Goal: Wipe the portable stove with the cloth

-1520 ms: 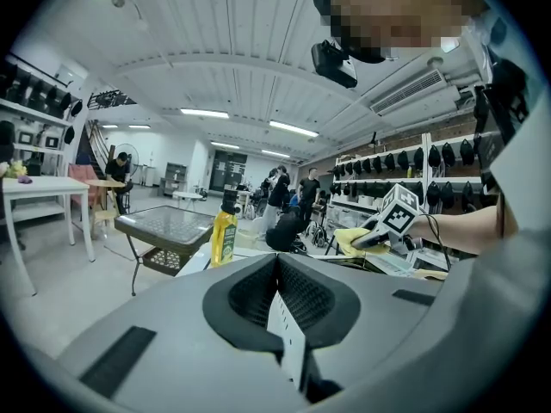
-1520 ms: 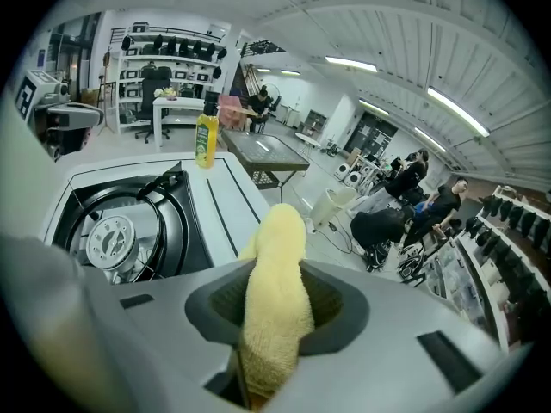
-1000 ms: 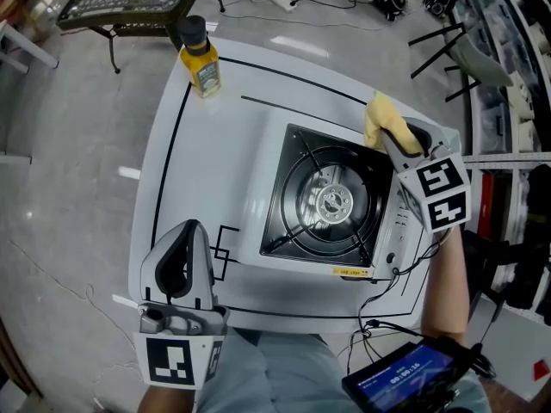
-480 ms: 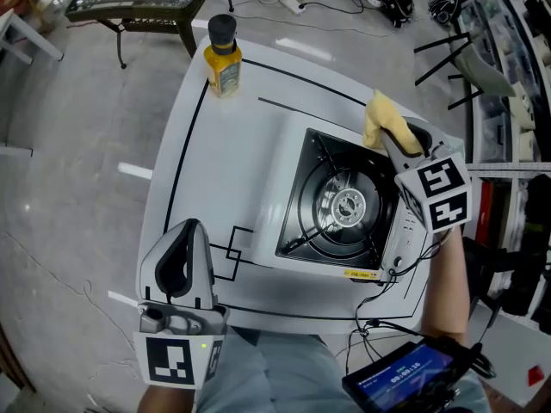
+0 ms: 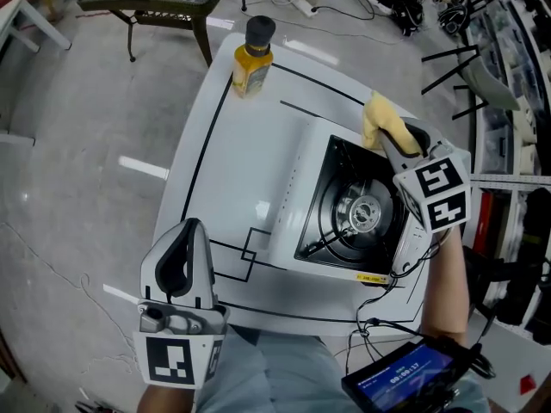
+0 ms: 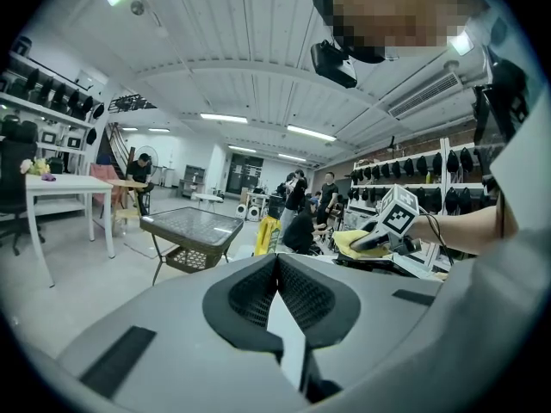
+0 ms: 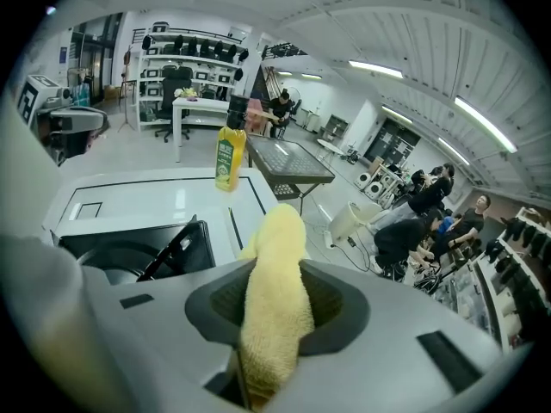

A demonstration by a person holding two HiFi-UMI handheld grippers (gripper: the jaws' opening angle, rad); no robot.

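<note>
1. Step in hand, by my judgement: start of the wipe. The cloth is gripped and presented at the stove, and I see no sign of how much surface has been covered.
2. Right gripper [image 5: 385,141], centre right of the head view: jaws narrowed onto the yellow cloth [image 5: 380,117]. In the right gripper view the cloth [image 7: 275,274] fills the gap between the jaws and its free end sticks out beyond them.
3. The portable stove [image 5: 301,183] sits right of centre on the white tabletop [image 5: 228,170]. The cloth is at the upper right corner of its black burner pan. I cannot confirm that the cloth touches the metal.
4. Left gripper [image 5: 185,235], lower left of the head view: jaws together and nothing held. It is well apart from the stove, near the tabletop's lower edge.
5. A yellow bottle [image 5: 252,58] stands at the tabletop's upper edge, clear of the work.
6. Next move, as I judge it: lower the cloth's free end onto the stove top and sweep across the pan and its white surround, keeping the pan supports from snagging the fabric.
</note>
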